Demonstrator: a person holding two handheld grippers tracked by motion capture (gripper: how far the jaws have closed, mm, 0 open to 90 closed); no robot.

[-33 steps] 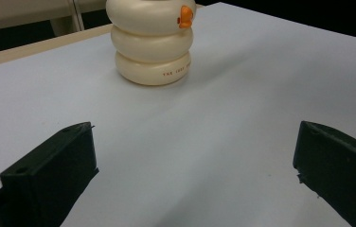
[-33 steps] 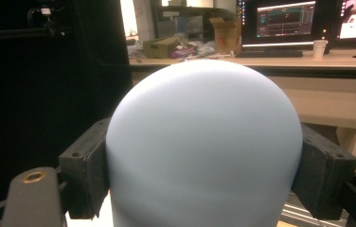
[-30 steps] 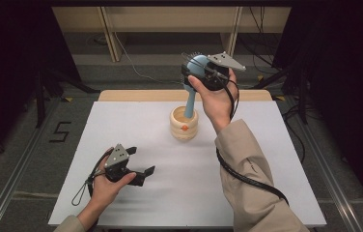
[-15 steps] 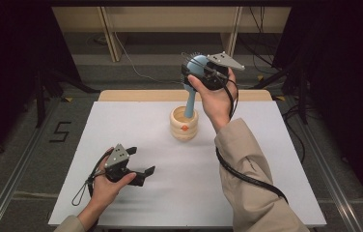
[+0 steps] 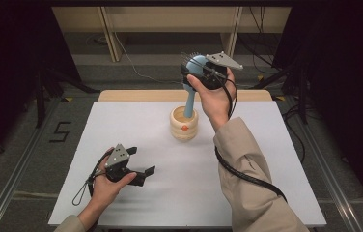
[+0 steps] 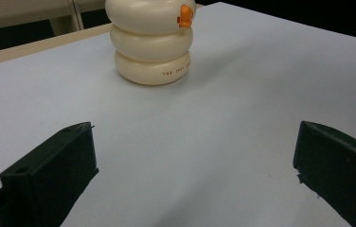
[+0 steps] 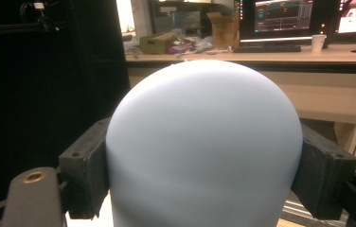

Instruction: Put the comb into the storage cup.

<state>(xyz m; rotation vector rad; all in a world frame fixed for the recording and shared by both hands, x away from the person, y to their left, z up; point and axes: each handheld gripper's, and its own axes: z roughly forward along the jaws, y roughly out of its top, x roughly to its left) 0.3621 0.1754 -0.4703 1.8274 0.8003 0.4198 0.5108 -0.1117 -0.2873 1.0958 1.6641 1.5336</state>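
Right gripper [image 5: 200,72] is up high over the far side of the table, and its jaws are clamped on the rounded head of a pale blue hairbrush [image 5: 195,67]. From the right gripper view that blue dome [image 7: 204,142] sits wedged between the two black pads, one pressing each flank, the jaws standing fairly wide because the head is broad. Bristles fan out from the far side of the brush head in the high view. Its handle [image 5: 189,104] drops straight down, and the lower end sits inside the mouth of a cream ribbed holder [image 5: 184,126], a stack of three rounded rings with a small orange mark on the front. That holder stands upright on the white table [image 5: 266,159], near the middle and toward the far edge.

Left gripper [image 5: 143,174] now: low at the near left of the table, held in the person's hand, jaws spread wide with nothing between them. Looking along it, the two black pads [image 6: 53,165] frame bare white surface, and the cream holder [image 6: 150,42] rises well ahead of them, the orange mark [image 6: 185,16] near its top ring.

Against the picture a second back, nothing has shifted: brush at the same height, same grip, handle in the holder as before, left gripper parked on the same spot.
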